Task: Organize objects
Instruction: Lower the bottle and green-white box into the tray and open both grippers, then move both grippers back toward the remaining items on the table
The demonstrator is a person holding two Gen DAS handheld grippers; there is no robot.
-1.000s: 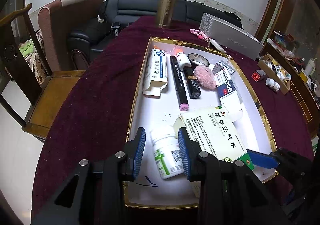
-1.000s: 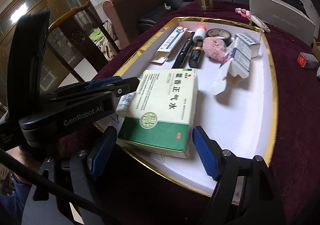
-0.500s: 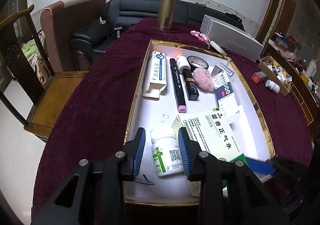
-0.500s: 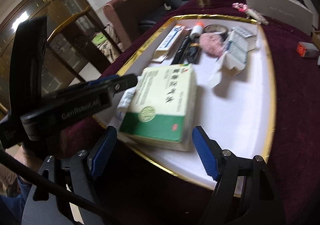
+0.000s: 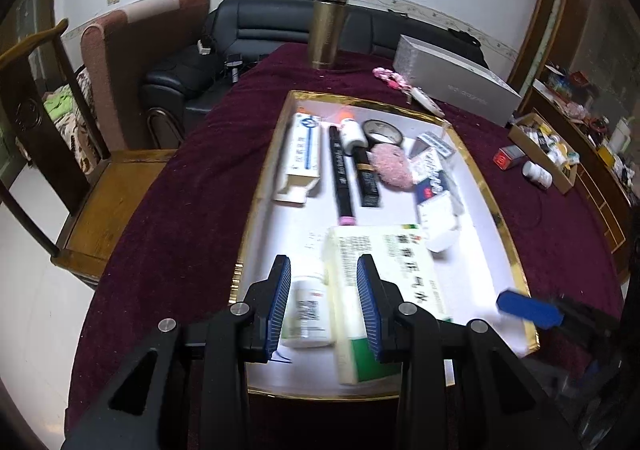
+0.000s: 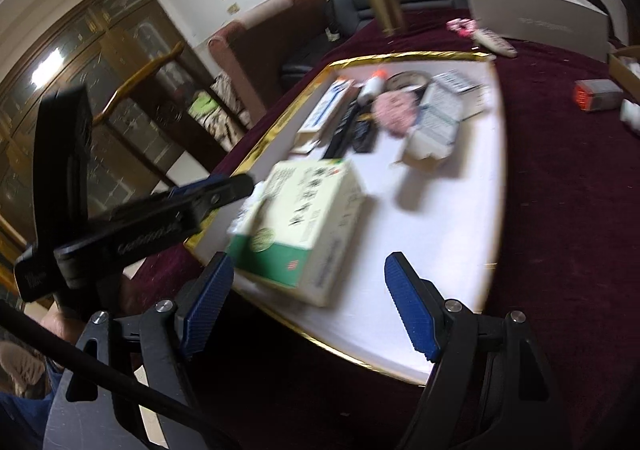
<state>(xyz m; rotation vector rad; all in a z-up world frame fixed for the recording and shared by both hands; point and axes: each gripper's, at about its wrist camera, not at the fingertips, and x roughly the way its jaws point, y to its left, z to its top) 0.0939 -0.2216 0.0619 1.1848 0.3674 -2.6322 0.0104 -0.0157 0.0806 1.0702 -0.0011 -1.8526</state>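
Note:
A white pill bottle (image 5: 306, 306) lies at the near end of the gold-rimmed white tray (image 5: 256, 210). My left gripper (image 5: 324, 306) hovers over it, jaws narrowly apart, straddling the bottle and the left edge of a green-and-white medicine box (image 5: 396, 270). The pads do not clamp either one. The box (image 6: 304, 218) rests with its near end at the tray rim (image 6: 400, 58), just ahead of my right gripper (image 6: 308, 306), which stands wide open around it without touching. One right finger (image 5: 528, 308) shows beside the box. The left gripper's body (image 6: 160, 218) crosses the right wrist view.
Further in the tray lie a toothpaste carton (image 5: 304, 154), black marker (image 5: 340, 174), pink puff (image 5: 394, 166), tape roll (image 5: 382, 132) and blue-white cartons (image 5: 434, 186). On the maroon cloth stand a gold flask (image 5: 328, 30), silver case (image 5: 452, 86) and cardboard box (image 5: 544, 146). A wooden chair (image 5: 104, 202) stands left.
The medicine box has slid left and now lies against the pill bottle. The bottle shifted left between the left jaws. The right gripper swung and rolled, staying open.

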